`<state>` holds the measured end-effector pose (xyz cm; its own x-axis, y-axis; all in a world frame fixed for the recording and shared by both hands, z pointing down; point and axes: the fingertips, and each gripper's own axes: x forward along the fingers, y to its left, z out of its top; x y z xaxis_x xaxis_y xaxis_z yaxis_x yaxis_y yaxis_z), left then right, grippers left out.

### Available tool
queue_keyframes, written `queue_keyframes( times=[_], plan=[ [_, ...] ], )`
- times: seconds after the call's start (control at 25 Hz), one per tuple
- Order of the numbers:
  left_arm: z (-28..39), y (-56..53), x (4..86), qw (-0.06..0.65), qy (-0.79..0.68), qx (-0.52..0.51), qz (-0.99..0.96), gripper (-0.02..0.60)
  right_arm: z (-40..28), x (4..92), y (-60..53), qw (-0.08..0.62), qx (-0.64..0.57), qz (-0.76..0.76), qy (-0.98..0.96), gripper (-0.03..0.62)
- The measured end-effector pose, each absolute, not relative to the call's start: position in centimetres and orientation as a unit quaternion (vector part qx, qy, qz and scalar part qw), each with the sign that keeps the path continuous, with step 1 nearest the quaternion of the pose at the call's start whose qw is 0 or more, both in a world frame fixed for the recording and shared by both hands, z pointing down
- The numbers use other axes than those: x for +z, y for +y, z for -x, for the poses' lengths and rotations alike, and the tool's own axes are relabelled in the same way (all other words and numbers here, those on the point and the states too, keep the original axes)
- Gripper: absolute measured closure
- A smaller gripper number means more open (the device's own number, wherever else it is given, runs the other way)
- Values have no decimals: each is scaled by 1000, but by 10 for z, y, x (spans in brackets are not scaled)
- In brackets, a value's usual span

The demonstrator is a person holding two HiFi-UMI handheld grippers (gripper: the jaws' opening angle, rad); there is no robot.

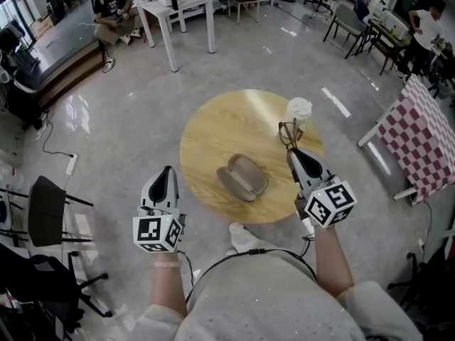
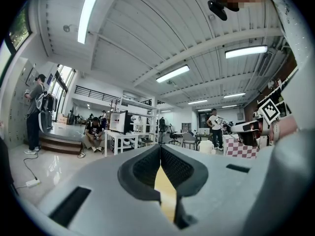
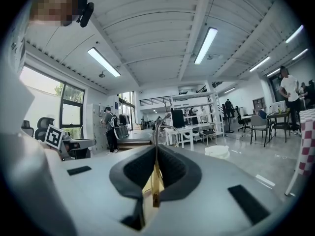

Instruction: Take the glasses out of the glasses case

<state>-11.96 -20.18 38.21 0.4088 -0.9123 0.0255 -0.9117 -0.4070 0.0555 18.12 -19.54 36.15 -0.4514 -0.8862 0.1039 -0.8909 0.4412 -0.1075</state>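
An open grey glasses case [image 1: 243, 177] lies empty in the middle of the round wooden table [image 1: 213, 126]. My right gripper [image 1: 292, 152] hovers over the table's right side, shut on the glasses [image 1: 288, 132], which stick up beyond its tips towards a white lidded cup [image 1: 298, 110]. In the right gripper view the glasses [image 3: 155, 181] are pinched by a temple arm between the pads, with the thin frame rising above the right gripper [image 3: 156, 154]. My left gripper [image 1: 167, 170] hangs just off the table's left edge. Seen in its own view, the left gripper [image 2: 160, 154] is shut with nothing in it.
A table with a red-checked cloth [image 1: 419, 141] stands to the right. A black chair [image 1: 46, 204] is at the left, and a white desk [image 1: 178, 13] stands further back. A person [image 1: 110, 9] sits on a low platform at the far left.
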Motion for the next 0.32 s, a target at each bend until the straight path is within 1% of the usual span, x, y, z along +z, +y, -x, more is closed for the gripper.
queue_keyframes(
  times=[0.32],
  plan=[
    [119, -202, 390, 34, -545, -4, -838, 577, -184, 368, -196, 16, 75, -523, -849, 574]
  ],
)
